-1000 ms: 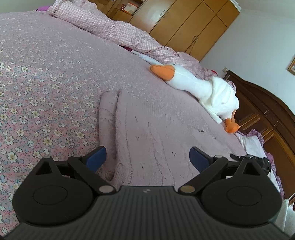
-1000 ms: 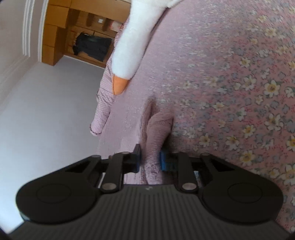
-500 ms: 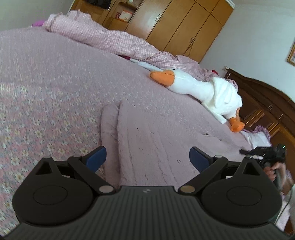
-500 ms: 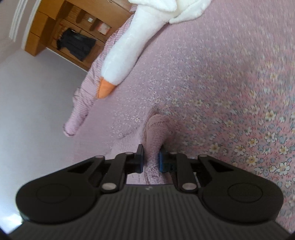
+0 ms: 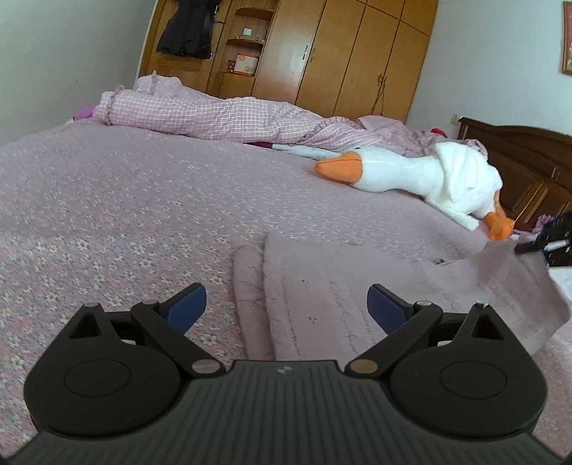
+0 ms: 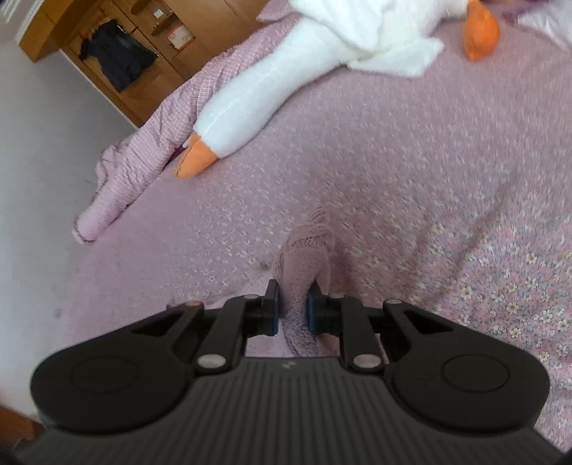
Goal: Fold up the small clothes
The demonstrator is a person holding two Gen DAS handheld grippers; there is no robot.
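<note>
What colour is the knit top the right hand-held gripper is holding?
Pale dusty pink. The knit top shows best in the left wrist view, lying on the bedspread.

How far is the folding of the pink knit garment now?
Done: one sleeve lies tucked along the pink knit garment. In hand: the right tool grips and lifts an edge for a fold. The left tool hangs open above it. Left: laying that edge down and finishing.

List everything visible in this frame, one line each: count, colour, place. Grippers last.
Knit garment: one, pale pink, flat on bed, one corner lifted.
Bedspread: one, pink floral.
Checked quilt: one, pink, bunched at far edge.
Plush goose: one, white, orange beak, beyond garment.
Wardrobe: one, wooden, far wall.
Dark garment: one, hanging there.
Left gripper: open, above garment.
Right gripper: shut on garment corner.
</note>
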